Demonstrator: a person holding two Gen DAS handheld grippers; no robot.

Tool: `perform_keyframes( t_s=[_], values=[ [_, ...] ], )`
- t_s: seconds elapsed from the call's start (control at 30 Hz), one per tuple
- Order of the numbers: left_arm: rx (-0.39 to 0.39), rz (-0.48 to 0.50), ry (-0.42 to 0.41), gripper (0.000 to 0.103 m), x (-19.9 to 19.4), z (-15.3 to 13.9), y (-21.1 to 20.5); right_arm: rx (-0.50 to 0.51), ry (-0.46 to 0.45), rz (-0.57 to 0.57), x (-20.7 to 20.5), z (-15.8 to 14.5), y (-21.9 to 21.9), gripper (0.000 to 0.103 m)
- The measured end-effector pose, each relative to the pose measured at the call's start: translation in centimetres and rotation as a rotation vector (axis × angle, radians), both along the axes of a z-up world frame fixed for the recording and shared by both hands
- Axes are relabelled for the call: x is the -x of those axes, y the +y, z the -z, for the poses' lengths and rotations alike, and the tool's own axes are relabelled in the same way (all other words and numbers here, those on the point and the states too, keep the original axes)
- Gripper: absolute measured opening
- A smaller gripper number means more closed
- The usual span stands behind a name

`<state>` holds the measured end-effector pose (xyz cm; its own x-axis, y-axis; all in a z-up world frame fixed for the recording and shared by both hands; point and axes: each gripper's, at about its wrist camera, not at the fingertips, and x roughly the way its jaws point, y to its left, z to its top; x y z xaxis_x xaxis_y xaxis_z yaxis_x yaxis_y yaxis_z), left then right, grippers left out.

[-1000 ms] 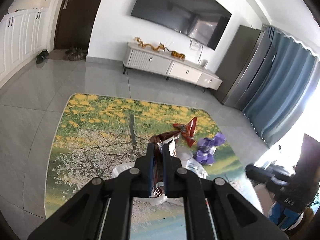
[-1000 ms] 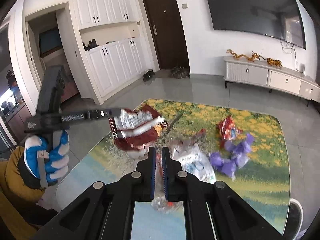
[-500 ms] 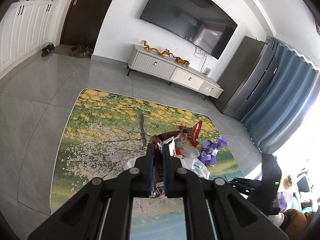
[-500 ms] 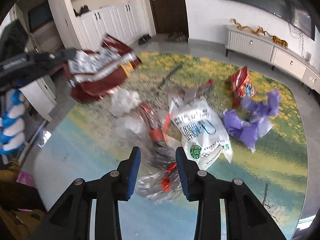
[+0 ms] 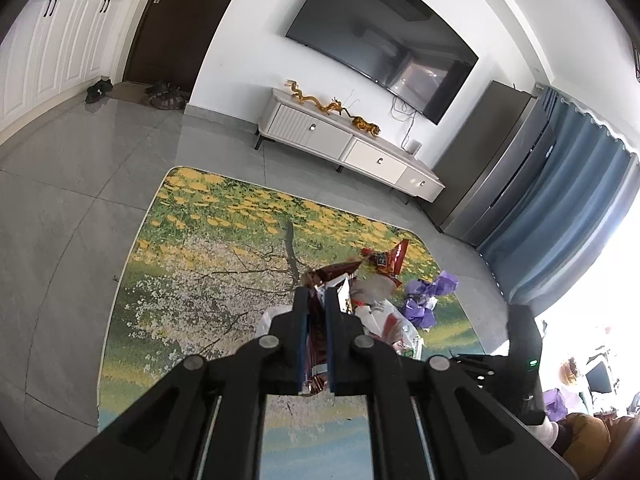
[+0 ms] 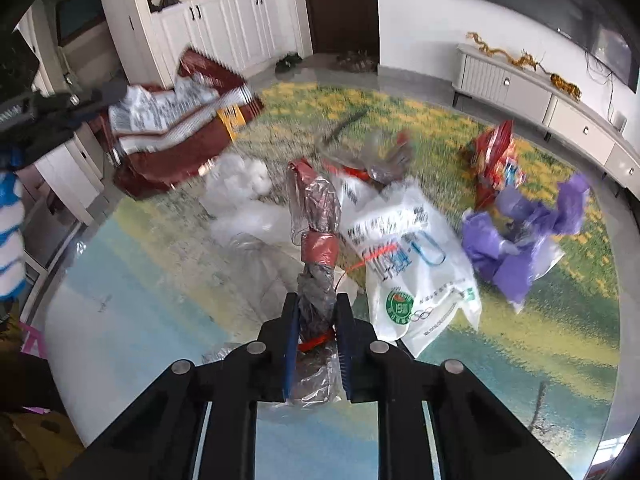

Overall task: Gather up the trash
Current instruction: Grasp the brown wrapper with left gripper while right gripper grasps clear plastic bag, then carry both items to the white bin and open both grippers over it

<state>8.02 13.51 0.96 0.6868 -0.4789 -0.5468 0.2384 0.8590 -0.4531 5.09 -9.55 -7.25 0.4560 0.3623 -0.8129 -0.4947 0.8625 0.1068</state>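
My left gripper [image 5: 317,300] is shut on a dark red snack bag [image 5: 330,276] and holds it above the floral rug [image 5: 208,264]. The same bag [image 6: 180,132] shows at the upper left of the right wrist view, hanging from the left gripper [image 6: 86,100]. My right gripper [image 6: 318,308] is closed around a crumpled clear plastic wrapper with red bands [image 6: 316,240]. On the rug lie a white printed plastic bag [image 6: 416,272], a purple bag [image 6: 524,232], a red snack packet [image 6: 496,160] and clear plastic [image 6: 244,204].
A white TV cabinet [image 5: 344,148] stands against the far wall under a wall TV [image 5: 380,36]. White cupboards [image 6: 224,32] and a dark door [image 6: 340,4] are at the back. Blue curtains [image 5: 560,216] hang on the right. Grey tile floor [image 5: 72,184] surrounds the rug.
My right gripper opened, dropped lower over the pile and has closed around the clear wrapper. My left gripper kept its hold on the snack bag and shifted a little.
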Motion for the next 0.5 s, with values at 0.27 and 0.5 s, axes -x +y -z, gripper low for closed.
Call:
perform_keyframes(
  t_s=[0.27, 0.5],
  values=[
    [-0.007, 0.025, -0.053, 0.007, 1.7, -2.9, -1.6, -0.091, -0.124, 0.034, 3.5, -5.9, -2.9, 0.015],
    [-0.033, 0.102, -0.089, 0.007, 2.6, -5.5, -5.9, -0.145, -0.25, 0.157, 7.3, -11.4, -9.7, 0.015]
  ],
)
